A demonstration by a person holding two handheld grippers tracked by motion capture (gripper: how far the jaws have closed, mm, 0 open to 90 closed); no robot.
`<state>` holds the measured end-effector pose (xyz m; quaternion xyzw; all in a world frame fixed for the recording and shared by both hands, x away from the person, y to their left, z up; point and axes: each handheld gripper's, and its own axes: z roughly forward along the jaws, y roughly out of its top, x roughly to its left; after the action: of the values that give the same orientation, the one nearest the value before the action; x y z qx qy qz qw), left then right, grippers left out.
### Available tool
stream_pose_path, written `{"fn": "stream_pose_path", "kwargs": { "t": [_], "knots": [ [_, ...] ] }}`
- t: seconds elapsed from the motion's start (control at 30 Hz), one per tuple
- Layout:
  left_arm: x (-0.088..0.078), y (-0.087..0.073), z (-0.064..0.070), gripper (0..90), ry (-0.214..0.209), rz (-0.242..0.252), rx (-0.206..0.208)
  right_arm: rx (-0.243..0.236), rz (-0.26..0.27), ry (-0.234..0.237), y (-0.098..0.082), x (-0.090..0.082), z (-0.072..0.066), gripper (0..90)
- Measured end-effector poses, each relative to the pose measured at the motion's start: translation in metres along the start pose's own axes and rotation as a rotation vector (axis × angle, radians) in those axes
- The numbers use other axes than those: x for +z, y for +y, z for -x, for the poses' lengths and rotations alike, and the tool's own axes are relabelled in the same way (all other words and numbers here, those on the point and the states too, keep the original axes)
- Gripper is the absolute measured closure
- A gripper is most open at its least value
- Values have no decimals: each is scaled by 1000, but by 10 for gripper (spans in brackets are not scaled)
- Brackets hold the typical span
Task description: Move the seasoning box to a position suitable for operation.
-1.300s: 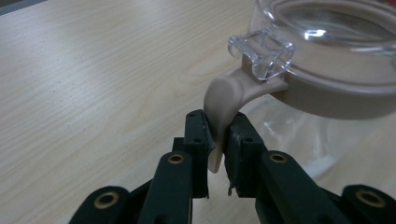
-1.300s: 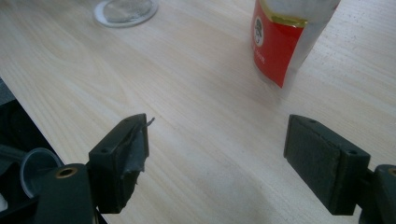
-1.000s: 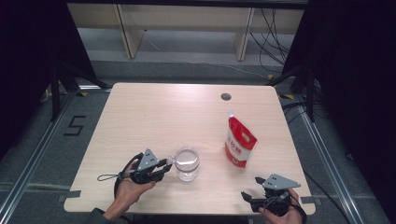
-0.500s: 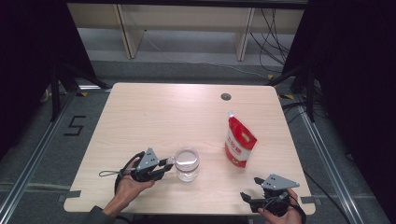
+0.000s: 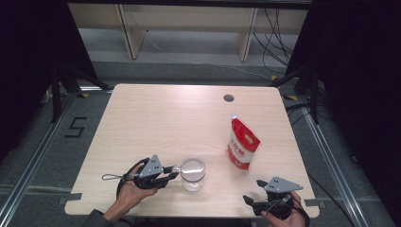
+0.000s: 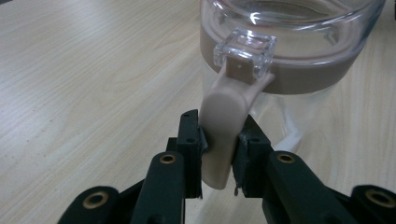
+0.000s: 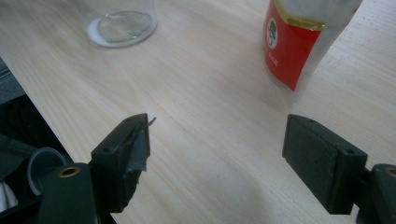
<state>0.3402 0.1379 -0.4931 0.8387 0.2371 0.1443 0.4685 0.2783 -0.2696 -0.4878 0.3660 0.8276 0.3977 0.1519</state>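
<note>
Pale wood-grain worktop (image 5: 156,123) with rounded corners, a small dark round hole (image 5: 229,98) near its far edge. Grey floor around it, a metal rail running along each side, a "5" marked in black tape (image 5: 75,127) on the floor to the left. Strips of grey tape at both near corners. Beyond the far edge, light wooden shelving legs and loose black cables; dark curtains left and right.

Near the front edge, left of centre: a clear glass jar (image 5: 193,173), upright, with a beige band under its lid and a beige clasp tab (image 6: 224,126) hanging down its side. Left gripper (image 5: 172,173) just beside the jar, clenched on that tab, both pads pressing its sides, having just closed in on it. Right gripper (image 5: 249,202) at the front right corner, low over bare wood, released, jaws spread wide with nothing between them. Red-and-white spouted pouch (image 5: 242,144) standing upright right of centre, well apart from the jar.
</note>
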Motion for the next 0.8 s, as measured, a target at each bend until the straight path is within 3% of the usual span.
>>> {"fn": "stream_pose_path", "kwargs": {
  "t": [0.13, 0.17, 0.2, 0.23, 0.27, 0.3, 0.53, 0.77, 0.8],
  "knots": [
    [3, 1, 6, 744, -29, 12, -6, -14, -1, -5, -1, -1, 1, 241],
    [3, 1, 7, 745, -37, 11, 3, 4, -4, -4, -1, -2, 0, 241],
    [3, 1, 8, 745, -42, 11, 4, -20, 1, -5, -1, -2, 2, 241],
    [3, 1, 10, 745, -52, 12, 6, 20, -13, 0, -1, -3, 0, 241],
    [3, 2, 9, 745, -54, 5, 28, -9, -5, -2, -1, -2, 3, 241],
    [3, 1, 11, 745, -57, 11, 18, -17, -1, -10, -1, -1, 3, 241],
    [2, 1, 12, 735, -66, 9, 16, -26, -11, -1, 1, 1, 1, 241],
    [-8, 3, 14, 512, -39, 33, -38, -38, -9, 9, 2, 3, 1, 241],
    [-12, 3, 14, 490, -37, 30, -31, -39, -9, 9, 2, 4, 1, 241]
  ]
}}
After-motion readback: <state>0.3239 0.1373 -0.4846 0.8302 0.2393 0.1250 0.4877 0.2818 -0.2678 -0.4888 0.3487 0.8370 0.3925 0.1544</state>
